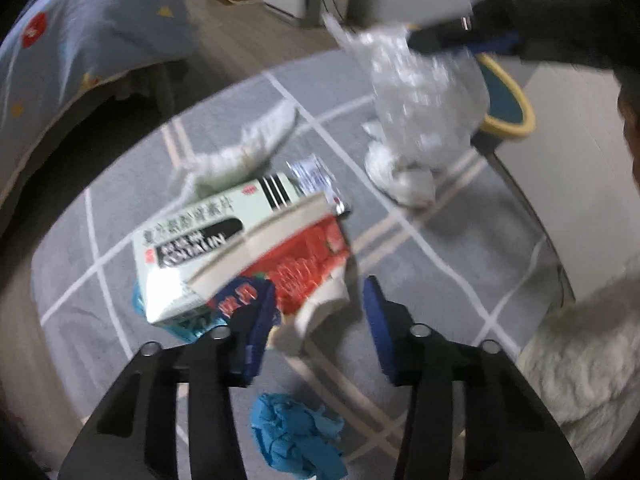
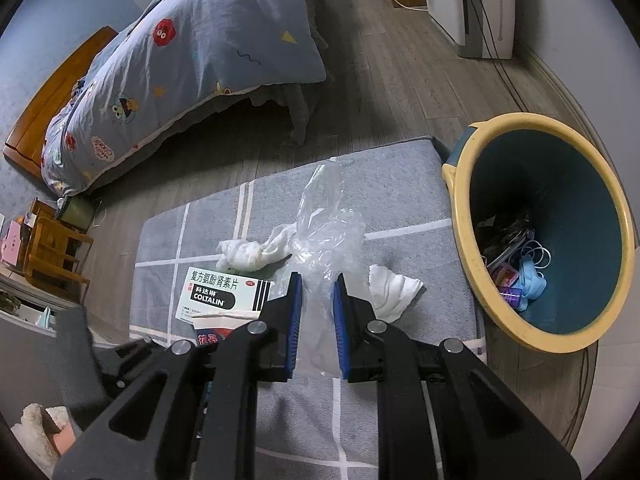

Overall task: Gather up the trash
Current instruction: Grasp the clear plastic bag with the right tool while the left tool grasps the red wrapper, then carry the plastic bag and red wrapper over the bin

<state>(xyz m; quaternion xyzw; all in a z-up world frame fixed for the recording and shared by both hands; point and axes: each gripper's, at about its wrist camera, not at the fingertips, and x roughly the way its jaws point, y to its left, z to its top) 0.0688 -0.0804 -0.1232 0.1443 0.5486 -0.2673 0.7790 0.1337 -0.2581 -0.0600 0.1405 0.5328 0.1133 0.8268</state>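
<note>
My right gripper [image 2: 316, 288] is shut on a crumpled clear plastic bag [image 2: 324, 224] and holds it above the grey rug [image 2: 400, 184]; the bag also shows in the left wrist view [image 1: 416, 92]. The blue bin with a yellow rim [image 2: 460, 184] stands to its right, with trash inside. My left gripper [image 1: 320, 304] is open just above a red and white carton [image 1: 296, 256] that lies against a green Coltalin box [image 1: 200, 236]. White tissues [image 2: 244, 254], another tissue [image 2: 394, 288] and a blue crumpled scrap [image 1: 296, 436] lie on the rug.
A bed with a blue patterned cover [image 2: 192, 60] stands at the back left. A white appliance [image 2: 468, 4] stands at the back right on the wood floor. A small wooden stand [image 2: 52, 248] is at the left. A fluffy white item [image 1: 584, 364] lies at the right.
</note>
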